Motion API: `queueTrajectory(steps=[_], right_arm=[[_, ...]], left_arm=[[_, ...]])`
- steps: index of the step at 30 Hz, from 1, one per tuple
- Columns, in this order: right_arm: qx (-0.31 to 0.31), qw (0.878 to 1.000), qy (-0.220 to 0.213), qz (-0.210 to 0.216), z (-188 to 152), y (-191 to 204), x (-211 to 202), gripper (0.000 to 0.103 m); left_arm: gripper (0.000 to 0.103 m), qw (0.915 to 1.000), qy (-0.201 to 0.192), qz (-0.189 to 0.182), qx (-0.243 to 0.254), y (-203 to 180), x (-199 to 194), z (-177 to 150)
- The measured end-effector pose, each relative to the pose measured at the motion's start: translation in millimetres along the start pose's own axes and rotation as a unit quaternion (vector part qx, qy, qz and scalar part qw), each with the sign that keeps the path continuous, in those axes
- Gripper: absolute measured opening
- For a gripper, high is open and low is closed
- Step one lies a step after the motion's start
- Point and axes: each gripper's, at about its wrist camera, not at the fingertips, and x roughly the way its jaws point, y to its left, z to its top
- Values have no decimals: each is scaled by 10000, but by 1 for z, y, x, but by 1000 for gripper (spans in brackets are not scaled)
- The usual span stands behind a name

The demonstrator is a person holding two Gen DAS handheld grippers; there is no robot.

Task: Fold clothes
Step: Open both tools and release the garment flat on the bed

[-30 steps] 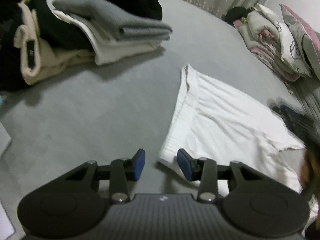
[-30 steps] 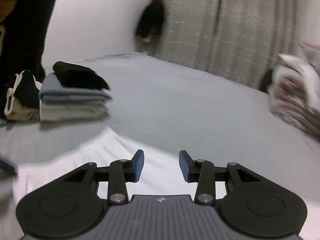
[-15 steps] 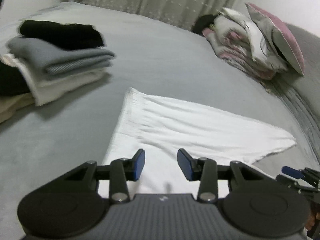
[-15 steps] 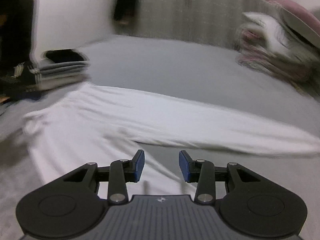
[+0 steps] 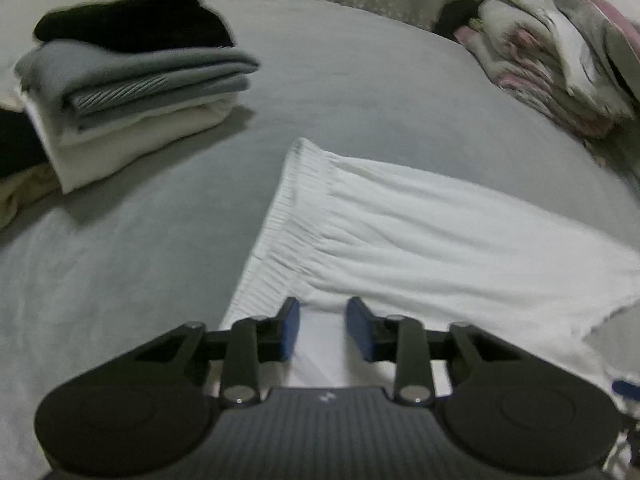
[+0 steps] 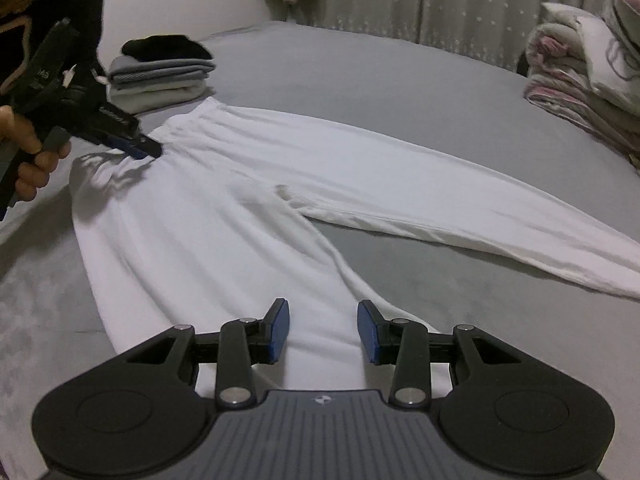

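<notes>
White pants (image 6: pixel 248 184) lie flat on the grey bed (image 6: pixel 400 80), waistband at the far left and the two legs spread toward the right. My left gripper (image 5: pixel 322 320) is open just over the elastic waistband (image 5: pixel 288 216), with white cloth under its fingers and nothing pinched. In the right wrist view the left gripper (image 6: pixel 146 148) touches down at the waistband, held by a hand (image 6: pixel 28 156). Over the near leg, my right gripper (image 6: pixel 322 322) is open and holds nothing.
A stack of folded clothes (image 5: pixel 132 80), black on grey on white, sits on the bed left of the waistband. Rolled bedding and pillows (image 5: pixel 560 52) are piled at the far right. A curtain (image 6: pixel 460 4) hangs behind the bed.
My left gripper has dropped closer to the waistband and its fingers stand a little nearer together. The right gripper's view has steadied over the near leg.
</notes>
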Motion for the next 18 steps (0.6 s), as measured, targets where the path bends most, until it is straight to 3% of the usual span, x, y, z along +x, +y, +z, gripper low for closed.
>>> queueTrajectory(steps=[7, 10, 18], right_arm=[[305, 9995, 0, -56, -8, -9, -26, 38], [194, 9997, 163, 17, -12, -3, -25, 39], [-252, 9987, 330, -280, -15, 17, -16, 41]], left_arm=[[19, 9995, -30, 182, 255, -4, 2, 0], [18, 9998, -25, 144, 166, -1, 2, 1], [18, 9984, -112, 367, 415, -11, 2, -4]])
